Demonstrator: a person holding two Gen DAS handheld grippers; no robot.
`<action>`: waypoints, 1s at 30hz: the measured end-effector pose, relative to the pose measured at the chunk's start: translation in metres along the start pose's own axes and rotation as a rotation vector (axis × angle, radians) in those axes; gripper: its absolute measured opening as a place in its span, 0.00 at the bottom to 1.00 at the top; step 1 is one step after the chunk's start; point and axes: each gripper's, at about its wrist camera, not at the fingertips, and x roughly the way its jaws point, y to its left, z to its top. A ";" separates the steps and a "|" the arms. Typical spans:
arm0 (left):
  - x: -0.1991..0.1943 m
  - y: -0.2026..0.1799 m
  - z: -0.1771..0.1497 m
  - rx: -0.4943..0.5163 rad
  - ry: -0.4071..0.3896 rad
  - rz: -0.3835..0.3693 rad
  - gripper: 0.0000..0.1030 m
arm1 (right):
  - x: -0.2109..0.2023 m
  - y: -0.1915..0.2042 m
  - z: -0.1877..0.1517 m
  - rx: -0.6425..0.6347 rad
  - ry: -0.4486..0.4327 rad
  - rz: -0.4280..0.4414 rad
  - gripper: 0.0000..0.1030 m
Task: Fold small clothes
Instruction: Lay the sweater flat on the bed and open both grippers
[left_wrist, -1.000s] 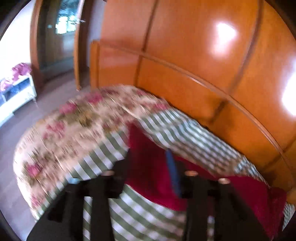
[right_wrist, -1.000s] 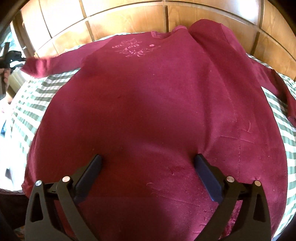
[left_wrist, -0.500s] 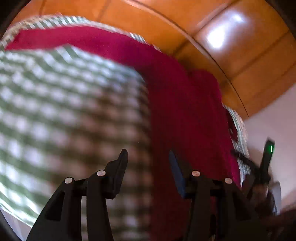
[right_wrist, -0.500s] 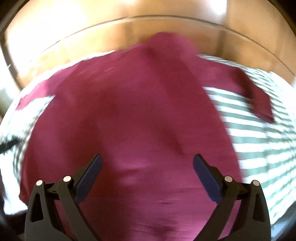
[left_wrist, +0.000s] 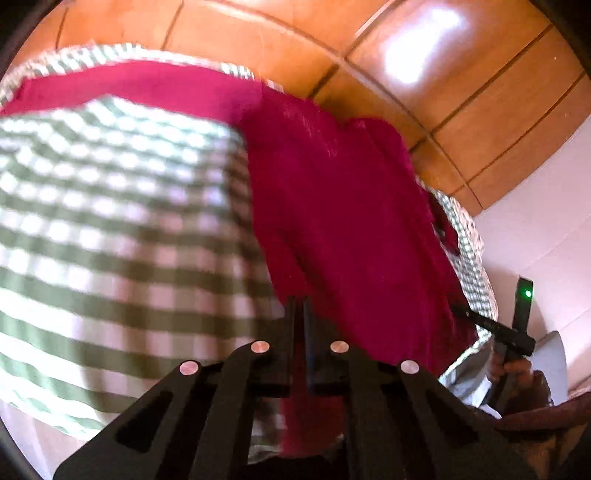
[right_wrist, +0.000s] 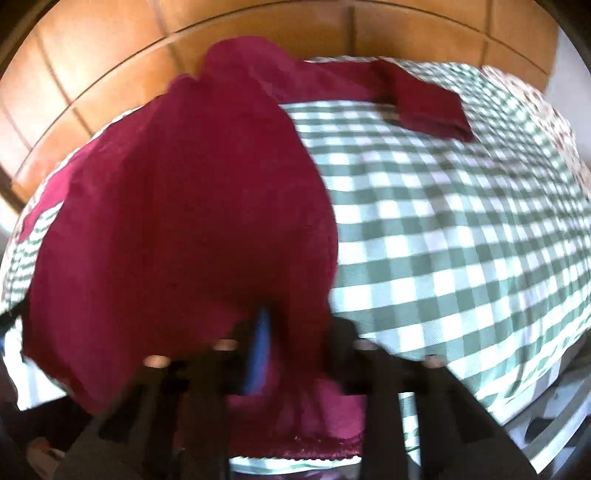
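Garment: red top (left_wrist: 343, 221), soft, light (limp), best taken at hem corners.
Left gripper (left_wrist: 300, 314): clenched on hem, 6 o'clock.
Right gripper (right_wrist: 284, 332): pinching hem at 6 o'clock too.

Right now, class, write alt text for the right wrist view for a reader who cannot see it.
The right gripper is closed on the near edge of a dark red sweater lying on a green checked bedsheet. One sleeve stretches right; a wooden headboard curves behind. The image is blurred.

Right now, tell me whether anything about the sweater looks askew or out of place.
Nothing damaged. The maroon sweater lies crooked on the checked sheet, bunched near the headboard, one sleeve bent across the bed. Both grippers, left and right, appear to pinch its hem.
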 end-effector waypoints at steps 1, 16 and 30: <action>-0.007 0.001 0.004 0.002 -0.017 0.006 0.03 | -0.006 0.003 0.002 -0.005 -0.010 0.016 0.10; -0.004 0.000 0.031 -0.008 -0.052 0.215 0.42 | -0.026 -0.011 0.000 -0.008 0.006 0.090 0.17; 0.130 -0.093 0.083 0.284 0.032 0.213 0.50 | 0.054 -0.099 0.152 0.139 -0.170 -0.274 0.64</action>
